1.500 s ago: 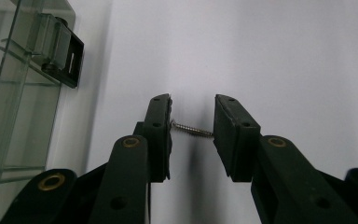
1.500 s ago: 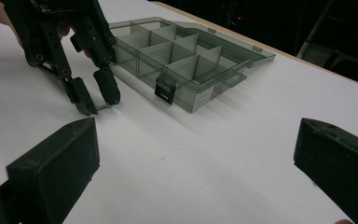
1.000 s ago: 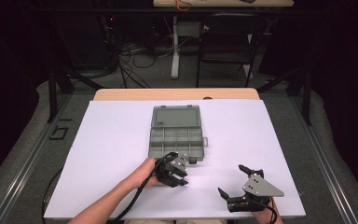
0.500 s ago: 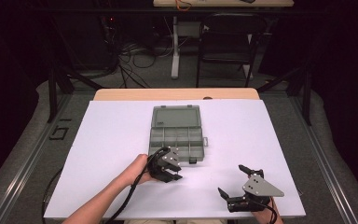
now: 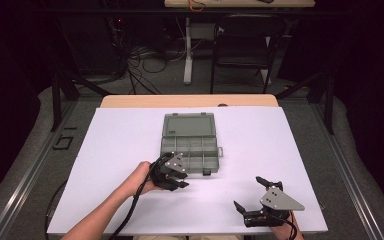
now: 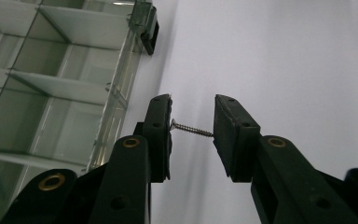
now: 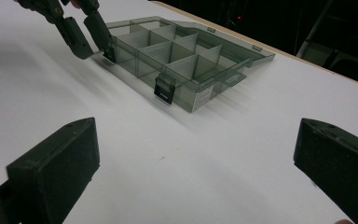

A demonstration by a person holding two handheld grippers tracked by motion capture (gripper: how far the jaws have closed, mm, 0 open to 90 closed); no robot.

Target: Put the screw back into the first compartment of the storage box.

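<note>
White tabletop lies open; left gripper pinches a screw beside the box edge, right gripper gapes.

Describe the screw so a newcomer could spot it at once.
Start at the open grey compartment box in the middle of the white table. Beside its near-left corner is the left gripper; the screw spans its jaws, head against one pad, the sole small metal thing there.
</note>
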